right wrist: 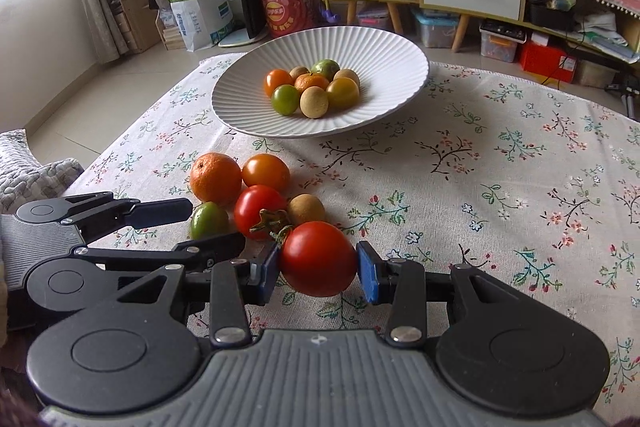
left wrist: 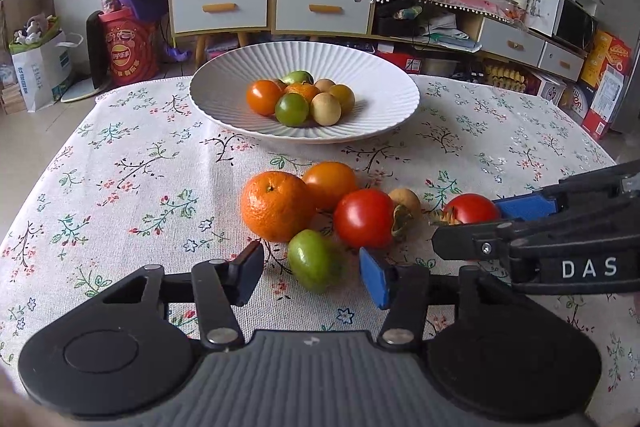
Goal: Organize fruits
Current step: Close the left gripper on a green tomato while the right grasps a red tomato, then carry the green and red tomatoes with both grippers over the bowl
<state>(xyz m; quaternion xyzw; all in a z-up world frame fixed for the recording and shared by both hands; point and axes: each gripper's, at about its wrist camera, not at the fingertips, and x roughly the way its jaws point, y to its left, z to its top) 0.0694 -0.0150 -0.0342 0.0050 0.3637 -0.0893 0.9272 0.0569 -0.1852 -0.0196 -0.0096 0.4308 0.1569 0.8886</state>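
Observation:
A white ribbed plate (left wrist: 224, 107) (right wrist: 248, 107) at the far side of the table holds several small fruits. Nearer lie a mandarin (left wrist: 276, 205) (right wrist: 216, 179), an orange tomato (left wrist: 330, 183) (right wrist: 266, 173), a red tomato (left wrist: 364, 219) (right wrist: 258, 211) and a longan (left wrist: 406, 201) (right wrist: 306, 209). My left gripper (left wrist: 312, 277) (right wrist: 212, 223) straddles a green fruit (left wrist: 316, 265) (right wrist: 208, 221); a gap shows between each pad and the fruit. My right gripper (right wrist: 320, 271) (left wrist: 468, 223) is shut on another red tomato (right wrist: 318, 259) (left wrist: 472, 209) with a dry calyx.
A floral tablecloth (left wrist: 120, 187) (right wrist: 500, 187) covers the table; its far edge runs just behind the plate. A grey blanket (right wrist: 32, 171) lies off the table's left side. Cabinets, bags and boxes stand on the floor beyond.

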